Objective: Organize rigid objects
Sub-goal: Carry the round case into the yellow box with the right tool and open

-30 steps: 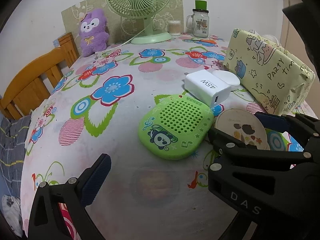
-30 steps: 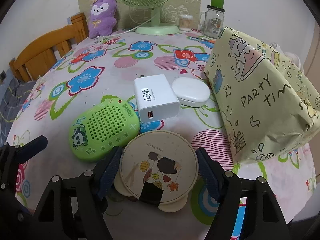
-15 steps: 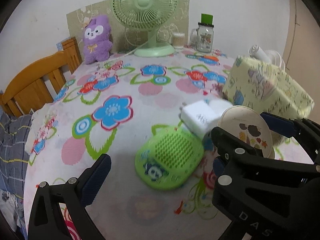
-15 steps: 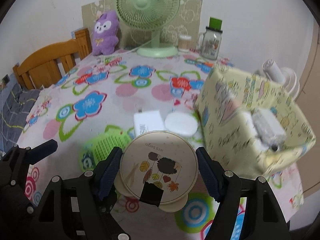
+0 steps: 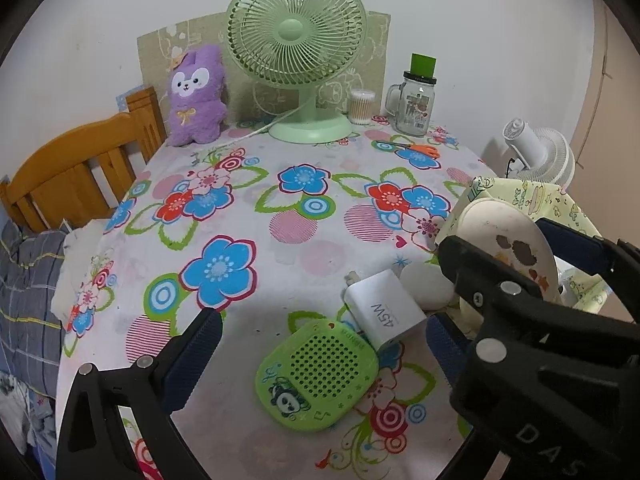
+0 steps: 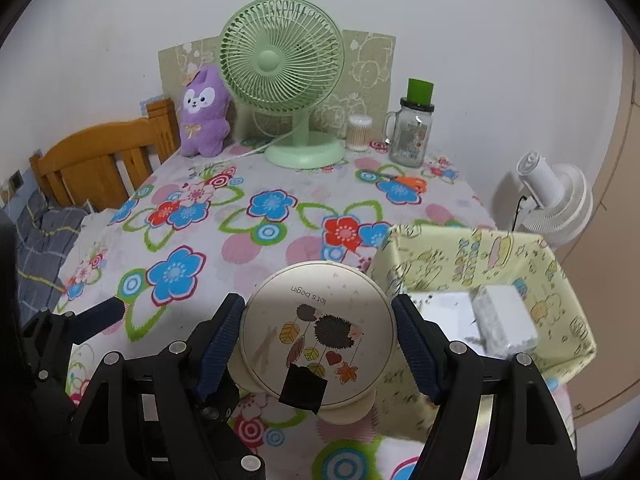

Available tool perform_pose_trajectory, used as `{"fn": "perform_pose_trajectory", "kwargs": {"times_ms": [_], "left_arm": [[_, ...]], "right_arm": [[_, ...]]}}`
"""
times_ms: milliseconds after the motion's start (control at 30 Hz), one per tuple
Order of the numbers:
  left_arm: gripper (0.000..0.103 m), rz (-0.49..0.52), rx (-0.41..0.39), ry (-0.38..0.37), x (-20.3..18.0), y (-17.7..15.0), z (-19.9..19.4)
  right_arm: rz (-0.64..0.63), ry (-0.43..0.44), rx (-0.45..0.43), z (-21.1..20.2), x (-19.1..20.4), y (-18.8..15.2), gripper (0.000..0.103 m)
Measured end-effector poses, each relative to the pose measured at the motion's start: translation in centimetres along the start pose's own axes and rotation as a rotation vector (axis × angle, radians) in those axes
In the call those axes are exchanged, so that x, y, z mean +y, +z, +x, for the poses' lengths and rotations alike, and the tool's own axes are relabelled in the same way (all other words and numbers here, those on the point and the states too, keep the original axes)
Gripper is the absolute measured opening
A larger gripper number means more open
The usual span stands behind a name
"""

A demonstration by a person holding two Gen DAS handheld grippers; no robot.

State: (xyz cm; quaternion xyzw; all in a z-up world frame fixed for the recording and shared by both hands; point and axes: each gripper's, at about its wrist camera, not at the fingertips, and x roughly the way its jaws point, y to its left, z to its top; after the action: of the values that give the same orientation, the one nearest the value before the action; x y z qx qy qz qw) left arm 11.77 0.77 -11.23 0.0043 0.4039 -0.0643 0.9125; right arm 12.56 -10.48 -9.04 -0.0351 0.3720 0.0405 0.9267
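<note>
A round cream tin with a hedgehog picture is clamped between the pads of the right gripper and held above the flowered tablecloth, just beside the open yellow patterned box. The left gripper is held with its jaws wide apart and empty above a green panda speaker, against which a white charger lies.

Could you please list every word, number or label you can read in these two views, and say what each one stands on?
"45W": white charger on the tablecloth.
"let's begin": round hedgehog tin held in the right claw, printed upside down.
"DAS": black claw frame, lower right of the left wrist view.
Raised lettering on the green panda speaker: too small to read.
Jar label and yellow box lettering: too blurred.
</note>
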Motion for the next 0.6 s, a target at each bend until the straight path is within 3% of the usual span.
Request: {"fn": "perform_pose_trajectory", "kwargs": {"times_ms": [233, 600], "left_arm": [[0.103, 0.017, 0.013, 0.033, 0.2, 0.0, 0.8], [0.103, -0.003, 0.029, -0.002, -0.8, 1.1, 1.7]], "right_arm": [[-0.001, 0.022, 0.037, 1.7, 0.5, -0.3, 0.077], [0.023, 0.002, 0.011, 1.1, -1.4, 0.9, 0.077]]}}
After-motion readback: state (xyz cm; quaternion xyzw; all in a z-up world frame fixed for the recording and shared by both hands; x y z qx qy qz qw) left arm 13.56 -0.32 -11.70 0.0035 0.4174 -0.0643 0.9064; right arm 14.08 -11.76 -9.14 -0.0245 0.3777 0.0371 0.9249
